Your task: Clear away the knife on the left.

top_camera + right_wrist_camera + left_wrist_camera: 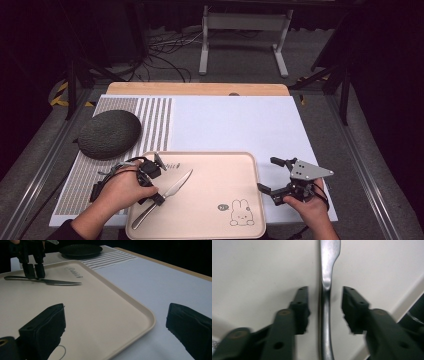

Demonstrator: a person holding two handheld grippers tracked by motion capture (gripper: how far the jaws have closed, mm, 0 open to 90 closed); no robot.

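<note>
Left claw (156, 186), jaws apart and clear of the knife (172, 191) lying between them on the tray (220, 165): the release step, by appearances; withdrawal calls for a straight lift. Right claw (272, 175), jaws wide with nothing between them, hangs above the table (235, 120) beside the tray. The knife's handle end is hidden under the hand in the high view.

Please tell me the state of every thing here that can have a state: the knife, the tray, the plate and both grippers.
Knife: lying flat on the tray, between the left gripper's jaws, not clamped.
Tray: flat on the table, holding just the knife.
Plate: dark, on the striped mat, nothing on it.
Left gripper: jaws open, a gap on each side of the knife handle.
Right gripper: jaws wide open over the tray's corner, holding nothing.
</note>
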